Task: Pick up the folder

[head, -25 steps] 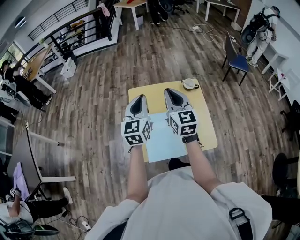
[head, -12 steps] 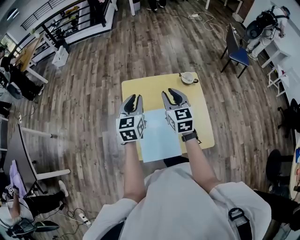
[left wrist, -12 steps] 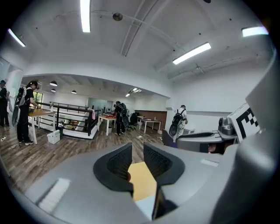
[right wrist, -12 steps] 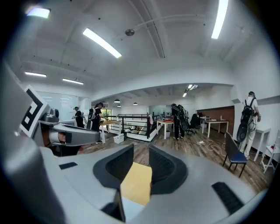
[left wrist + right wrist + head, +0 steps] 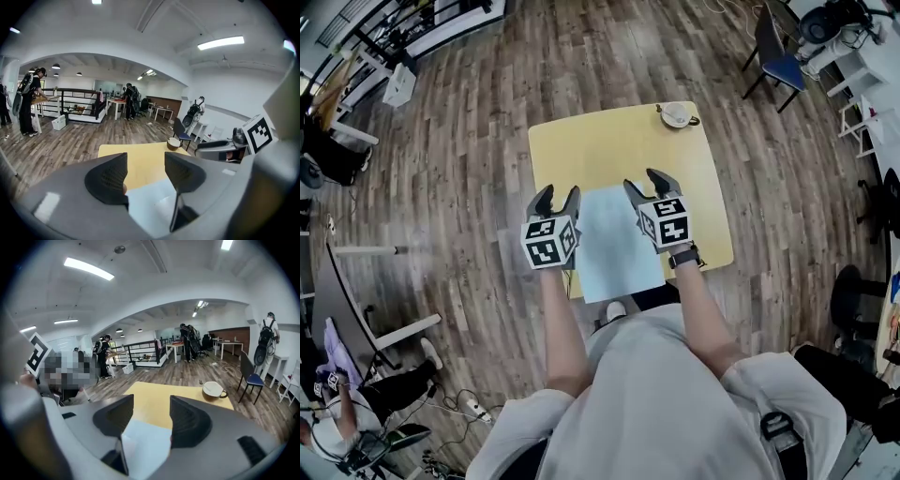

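A pale blue folder [image 5: 617,246] lies flat on the yellow table [image 5: 609,145], its near end over the table's front edge. My left gripper [image 5: 555,200] hovers at the folder's left edge and my right gripper [image 5: 647,181] at its right edge. Both have just been opening and stand open with nothing gripped. In the left gripper view the folder [image 5: 150,201] shows below the spread jaws of the left gripper [image 5: 145,161]. In the right gripper view the folder [image 5: 143,444] lies under the right gripper [image 5: 151,404].
A white cup [image 5: 678,114] with a handle stands at the table's far right corner, also the cup [image 5: 213,389] in the right gripper view. A blue chair [image 5: 773,56] stands beyond on the wooden floor. People stand by far tables.
Both grippers have come down towards the table on either side of the folder, tipping forward. Their jaws, shut a second ago, now stand apart.
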Tool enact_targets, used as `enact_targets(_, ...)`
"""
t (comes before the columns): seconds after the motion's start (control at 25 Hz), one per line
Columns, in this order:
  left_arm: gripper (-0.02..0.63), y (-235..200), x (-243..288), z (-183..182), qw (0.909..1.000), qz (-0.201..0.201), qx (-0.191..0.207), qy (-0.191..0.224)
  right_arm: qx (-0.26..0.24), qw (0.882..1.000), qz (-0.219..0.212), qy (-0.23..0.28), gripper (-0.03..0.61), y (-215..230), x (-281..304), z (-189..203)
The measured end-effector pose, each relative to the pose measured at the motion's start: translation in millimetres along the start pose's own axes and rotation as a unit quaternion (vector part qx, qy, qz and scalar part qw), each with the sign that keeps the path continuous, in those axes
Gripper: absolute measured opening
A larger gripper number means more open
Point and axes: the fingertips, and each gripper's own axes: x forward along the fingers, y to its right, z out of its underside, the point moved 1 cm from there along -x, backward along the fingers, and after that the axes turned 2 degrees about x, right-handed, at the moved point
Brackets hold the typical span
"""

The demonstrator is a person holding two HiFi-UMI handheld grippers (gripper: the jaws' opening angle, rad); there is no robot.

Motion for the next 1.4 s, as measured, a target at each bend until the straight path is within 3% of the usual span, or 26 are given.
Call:
enact_targets(0.32,0.347,-10,22,78,0.9933,0.014,-0.05,-0.103,0.073,0.994,-0.017,-0.082,0.279,10,20,77)
enact_targets(0.64,0.441,-13,27,148,0.9758,0.03,-0.142,-0.164,0.145,0.98,-0.035,-0.134,0.304,10,25,144)
enact_targets(1.12,0.457,3,26,211,0.9434,0.063,-0.224,-0.236,0.235,0.958,-0.022,-0.163,0.313,19,20,198)
enact_targets(1.4,0.443,6,30,221,0.9458,0.037,-0.201,-0.253,0.215,0.961,-0.023,-0.174,0.299,14,23,197)
